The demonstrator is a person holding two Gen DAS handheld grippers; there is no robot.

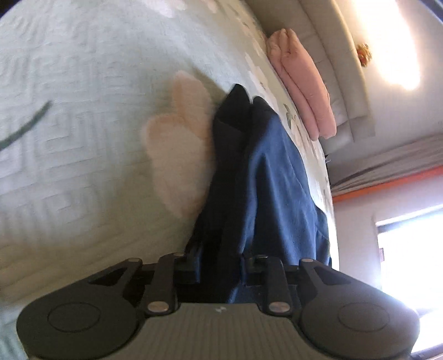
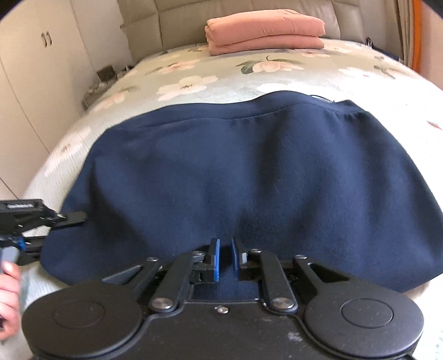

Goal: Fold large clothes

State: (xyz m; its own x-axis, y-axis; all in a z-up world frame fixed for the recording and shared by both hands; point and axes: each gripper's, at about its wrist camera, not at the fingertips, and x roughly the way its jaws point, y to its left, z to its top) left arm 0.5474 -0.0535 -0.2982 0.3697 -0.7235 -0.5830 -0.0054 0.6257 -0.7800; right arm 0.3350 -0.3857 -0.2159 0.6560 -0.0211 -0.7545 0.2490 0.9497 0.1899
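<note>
A navy garment [image 2: 249, 177] lies spread across the near half of the bed [image 2: 221, 83], its far hem running side to side below the floral print of the bedspread and its near edge reaching the bed's near edge. The right gripper [image 2: 224, 257] sits low over the middle of that near edge; its blue-padded fingers [image 2: 214, 257] stand close together with a narrow slot between them, and navy cloth shows in the slot, though whether the pads actually press on it is hard to tell from this angle. The left gripper [image 2: 70, 217] is at the garment's left edge, near the bed's near-left corner, held by a hand [image 2: 8, 288] at the frame's side. In the left wrist view a raised fold of the same navy cloth runs straight between its fingers [image 1: 191, 263], which appear clamped on it; the picture there is blurred. A folded pink blanket [image 2: 264, 29] rests at the far edge of the bed against the padded headboard [image 2: 180, 25], well apart from the garment.
</note>
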